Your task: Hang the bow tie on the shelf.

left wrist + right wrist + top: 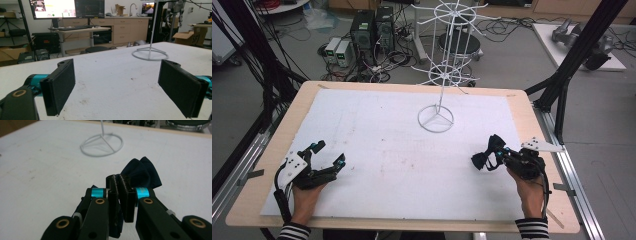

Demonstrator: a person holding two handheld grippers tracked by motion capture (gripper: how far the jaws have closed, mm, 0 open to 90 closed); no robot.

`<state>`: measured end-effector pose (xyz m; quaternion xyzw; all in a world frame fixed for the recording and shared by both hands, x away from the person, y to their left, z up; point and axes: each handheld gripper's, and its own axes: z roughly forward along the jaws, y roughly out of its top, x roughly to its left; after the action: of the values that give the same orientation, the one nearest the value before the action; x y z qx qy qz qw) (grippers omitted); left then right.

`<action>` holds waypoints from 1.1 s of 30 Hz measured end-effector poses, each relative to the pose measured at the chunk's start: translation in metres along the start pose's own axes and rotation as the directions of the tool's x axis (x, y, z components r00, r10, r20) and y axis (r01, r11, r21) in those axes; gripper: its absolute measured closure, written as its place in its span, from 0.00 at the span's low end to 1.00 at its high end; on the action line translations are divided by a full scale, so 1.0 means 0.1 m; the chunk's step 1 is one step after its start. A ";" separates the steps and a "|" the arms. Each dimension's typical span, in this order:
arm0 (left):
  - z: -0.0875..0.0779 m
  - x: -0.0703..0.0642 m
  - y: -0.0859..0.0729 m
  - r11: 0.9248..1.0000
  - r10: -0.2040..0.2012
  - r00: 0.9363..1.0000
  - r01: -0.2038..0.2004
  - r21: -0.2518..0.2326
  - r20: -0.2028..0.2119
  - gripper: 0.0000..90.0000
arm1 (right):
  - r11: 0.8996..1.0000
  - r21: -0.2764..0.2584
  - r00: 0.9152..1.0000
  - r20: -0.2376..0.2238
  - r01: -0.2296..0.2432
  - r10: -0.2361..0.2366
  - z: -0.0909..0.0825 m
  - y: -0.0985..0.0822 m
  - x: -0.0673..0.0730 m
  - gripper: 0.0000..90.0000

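Resting low near the table's front-left corner, the left gripper (330,153) sits in the person's left hand (304,196), its flat black jaws spread wide apart over the bare white table cover (377,150) with nothing between them. At the front right, the right hand (529,192) angles the right gripper (495,154) inward, jaws pressed together on a dark navy fabric bow tie (140,173) whose loops fan out past the tips, just above the cover. A white wire display stand (439,75) rises from its ring base at the middle back, well apart from both grippers. Broad open cover lies between the two hands. The light wooden tabletop (272,150) shows as a border around the cover, with the right gripper near its right edge.
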<state>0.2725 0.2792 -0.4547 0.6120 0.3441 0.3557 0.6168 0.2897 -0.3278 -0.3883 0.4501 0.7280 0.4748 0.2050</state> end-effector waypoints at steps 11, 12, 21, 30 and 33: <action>0.00 0.00 0.00 1.000 0.000 1.000 0.000 0.002 -0.001 0.16 | 0.988 -0.147 0.999 -0.030 0.039 -0.044 0.00 0.07 0.10 0.95; 0.00 0.00 0.00 1.000 0.000 1.000 0.000 0.003 -0.001 0.16 | 0.987 -0.153 0.998 -0.033 0.039 -0.044 0.00 0.08 0.10 0.95; 0.01 0.00 0.00 1.000 -0.006 1.000 0.006 0.003 -0.001 0.16 | 0.977 -0.207 0.996 -0.052 0.060 -0.072 0.02 0.16 0.18 0.95; 0.00 0.00 0.00 1.000 0.000 1.000 0.000 0.005 0.000 0.16 | 0.962 -0.256 0.990 -0.077 0.094 -0.117 0.08 0.29 0.31 0.95; 0.00 0.00 0.00 1.000 0.000 1.000 0.000 0.006 0.000 0.16 | 0.958 -0.270 0.988 -0.085 0.101 -0.128 0.10 0.33 0.36 0.95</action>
<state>0.2729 0.2793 -0.4545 0.6138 0.3451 0.3546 0.6151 0.2939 -0.2876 -0.3593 0.3512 0.6922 0.5775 0.2533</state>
